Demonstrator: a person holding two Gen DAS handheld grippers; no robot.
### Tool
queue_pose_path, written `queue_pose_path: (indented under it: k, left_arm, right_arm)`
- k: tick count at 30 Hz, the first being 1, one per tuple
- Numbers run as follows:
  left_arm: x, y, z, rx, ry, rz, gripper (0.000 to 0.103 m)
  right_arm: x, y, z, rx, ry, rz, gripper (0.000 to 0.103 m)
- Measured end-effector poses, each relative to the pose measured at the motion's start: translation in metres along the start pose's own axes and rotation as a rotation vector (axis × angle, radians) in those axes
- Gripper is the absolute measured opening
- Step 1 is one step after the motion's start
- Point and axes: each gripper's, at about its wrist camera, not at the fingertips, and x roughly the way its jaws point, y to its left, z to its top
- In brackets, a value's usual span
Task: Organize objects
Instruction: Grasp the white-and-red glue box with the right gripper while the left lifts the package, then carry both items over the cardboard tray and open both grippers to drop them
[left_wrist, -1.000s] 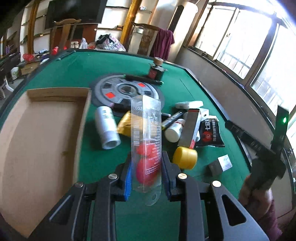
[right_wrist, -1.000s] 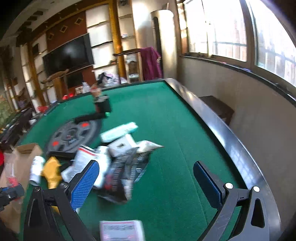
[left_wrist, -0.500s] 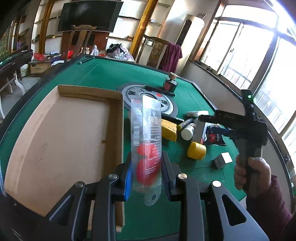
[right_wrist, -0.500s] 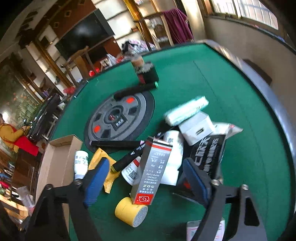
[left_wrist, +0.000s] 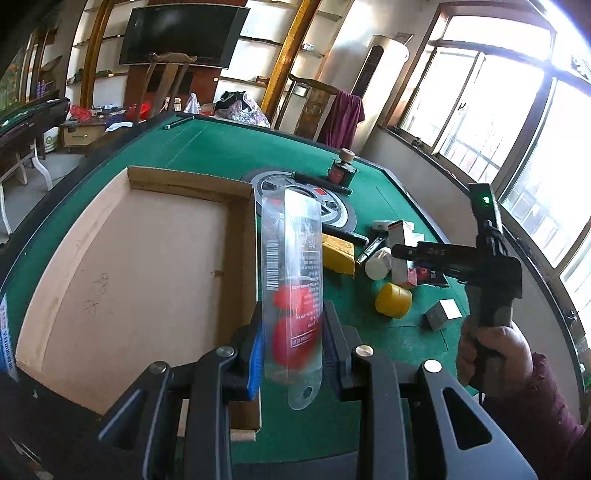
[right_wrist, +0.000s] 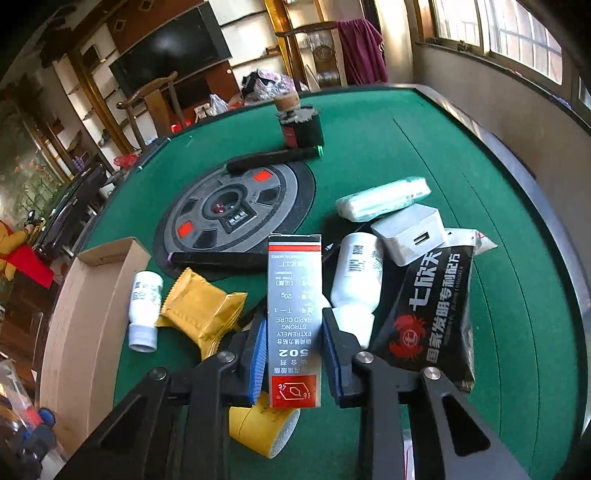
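Observation:
My left gripper (left_wrist: 291, 325) is shut on a clear plastic pack (left_wrist: 291, 258) with red pieces inside, held upright above the right wall of the open cardboard box (left_wrist: 147, 266). In the right wrist view my right gripper (right_wrist: 293, 332) has its jaws closing on a grey and red glue box (right_wrist: 293, 288), and both blue pads touch its sides. The glue box lies on a pile on the green table (right_wrist: 388, 147). The left wrist view shows a hand (left_wrist: 491, 350) holding the right gripper over that pile.
Around the glue box lie a yellow tape roll (right_wrist: 258, 428), a yellow packet (right_wrist: 201, 310), two white bottles (right_wrist: 144, 310) (right_wrist: 356, 277), a black pouch (right_wrist: 432, 314), a white charger (right_wrist: 410, 232) and a grey disc (right_wrist: 236, 210). The cardboard box (right_wrist: 88, 295) stands left.
My right gripper came down over the pile and its wide jaws closed onto the glue box. My left gripper carried the clear pack leftward, from over the pile to the cardboard box.

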Motion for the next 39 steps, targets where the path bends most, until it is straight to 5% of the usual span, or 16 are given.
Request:
queue_pose_path:
  k: [9, 16, 21, 29, 39]
  left_arm:
    - [-0.028, 0.011, 0.011, -0.018, -0.039, -0.021, 0.027]
    - [-0.065, 0.024, 0.053, 0.036, -0.111, 0.053, 0.027]
    - [-0.035, 0.043, 0.085, 0.086, -0.068, 0.146, 0.027]
    - [0.048, 0.098, 0.113, 0.025, 0.041, 0.196, 0.027]
    - [0.116, 0.124, 0.111, -0.048, 0.155, 0.145, 0.026]
  right_arm:
    - [-0.047, 0.014, -0.001, -0.01, -0.045, 0.131, 0.03]
    - [-0.114, 0.072, 0.018, -0.057, -0.091, 0.403, 0.03]
    - [-0.103, 0.131, 0.043, -0.048, -0.006, 0.571, 0.03]
    - [0.03, 0.184, 0.049, 0.003, 0.22, 0.497, 0.03]
    - [0.103, 0.19, 0.049, -0.019, 0.27, 0.353, 0.031]
